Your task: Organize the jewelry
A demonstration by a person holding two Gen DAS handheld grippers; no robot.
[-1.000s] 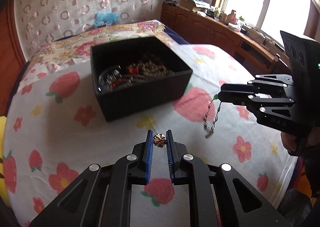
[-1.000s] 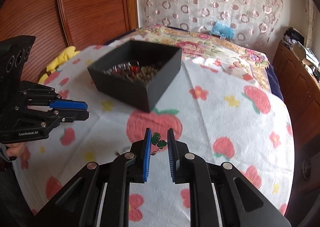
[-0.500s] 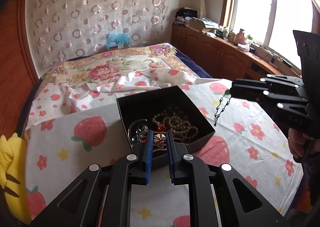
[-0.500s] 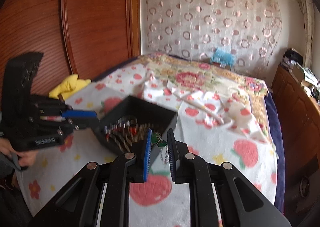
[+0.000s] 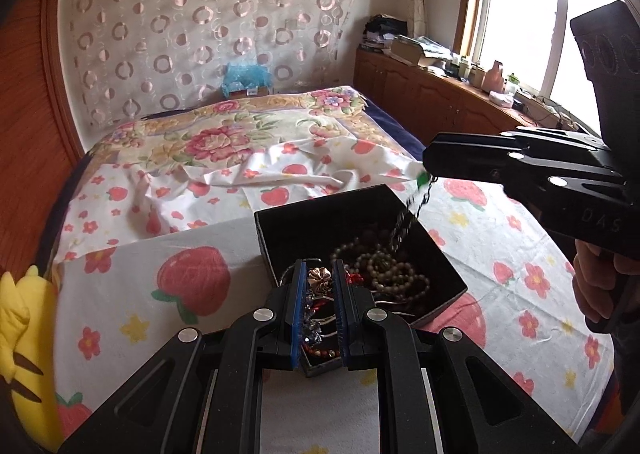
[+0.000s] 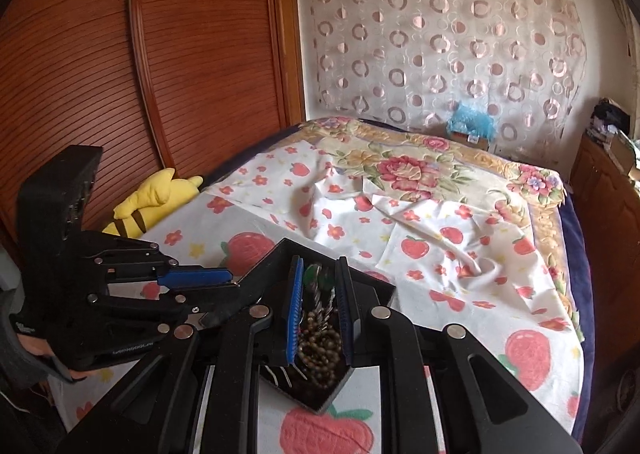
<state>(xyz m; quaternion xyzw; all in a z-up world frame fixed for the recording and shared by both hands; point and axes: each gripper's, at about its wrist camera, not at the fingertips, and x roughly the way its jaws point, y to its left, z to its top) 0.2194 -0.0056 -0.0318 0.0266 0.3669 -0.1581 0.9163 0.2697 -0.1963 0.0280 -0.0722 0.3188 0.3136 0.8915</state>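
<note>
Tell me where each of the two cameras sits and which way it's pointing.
Left wrist: on the left gripper, looking down along its fingers at the black box, window side; the right gripper and a hand show.
Right wrist: on the right gripper, facing the box and wardrobe side; the left gripper shows.
Shared: box, bed, dotted curtain, yellow plush.

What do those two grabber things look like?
Both are black plastic claws with silver round bolts. The left gripper has flat fingers lined with ridged blue pads. The right gripper looks the same. Each has a boxy black block on top and faint raised lettering on its side.
</note>
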